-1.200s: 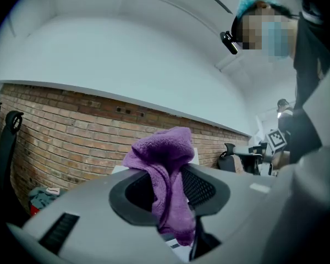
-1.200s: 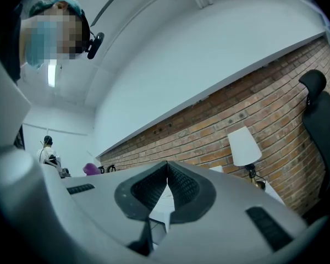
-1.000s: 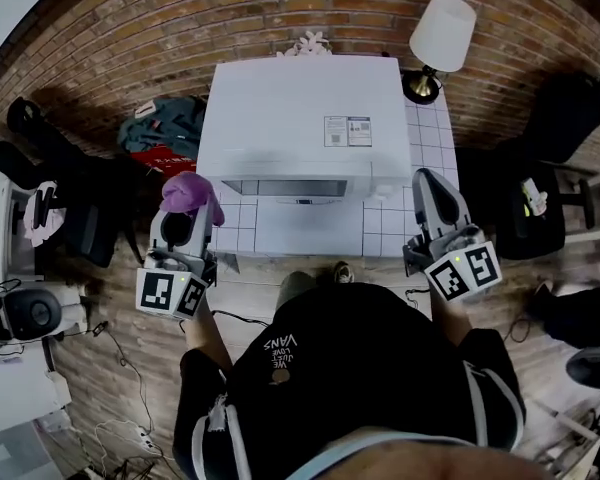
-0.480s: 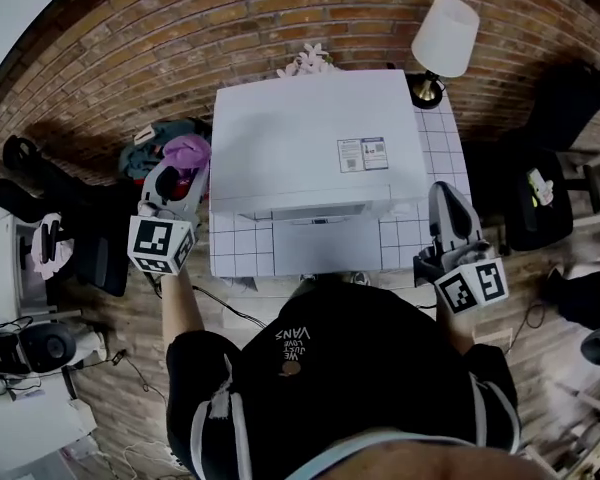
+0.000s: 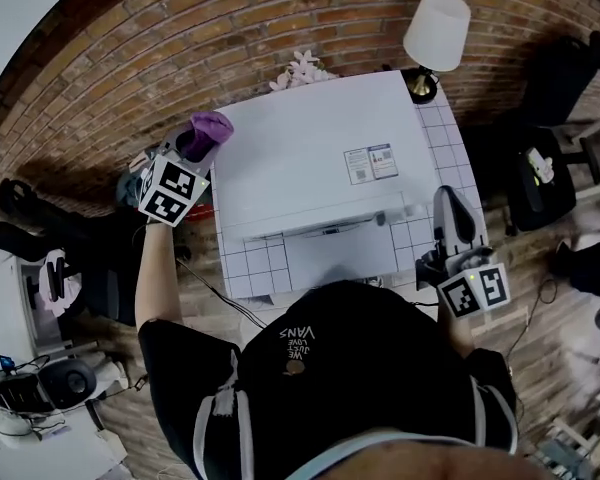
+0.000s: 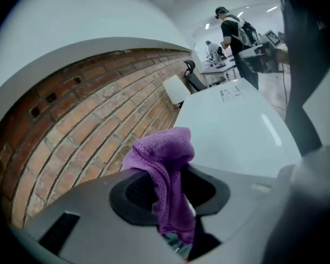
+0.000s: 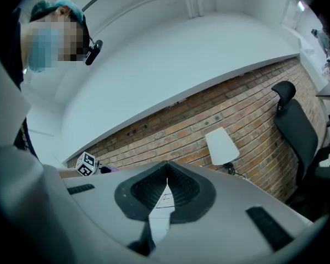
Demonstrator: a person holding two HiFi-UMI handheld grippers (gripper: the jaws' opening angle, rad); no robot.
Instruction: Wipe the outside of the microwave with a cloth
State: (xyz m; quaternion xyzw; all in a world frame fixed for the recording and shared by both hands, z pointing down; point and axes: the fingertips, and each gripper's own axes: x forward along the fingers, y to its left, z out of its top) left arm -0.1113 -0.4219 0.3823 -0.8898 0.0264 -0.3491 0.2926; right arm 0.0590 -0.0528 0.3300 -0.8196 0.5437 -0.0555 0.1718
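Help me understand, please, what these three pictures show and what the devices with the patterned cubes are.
There is no robot here. A person, seen from a head camera looking steeply down, holds a hand-held gripper in each hand. The cubes with square markers are parts of those tools.

The overhead picture shows a white microwave on a white tiled table against a brick wall, with a table lamp beside it.

The other two pictures come from cameras riding on each gripper, looking along its jaws. The left hand-held gripper is shut on a purple cloth, held by the microwave's far left corner. The right hand-held gripper, jaws together and empty, is at the table's right edge.
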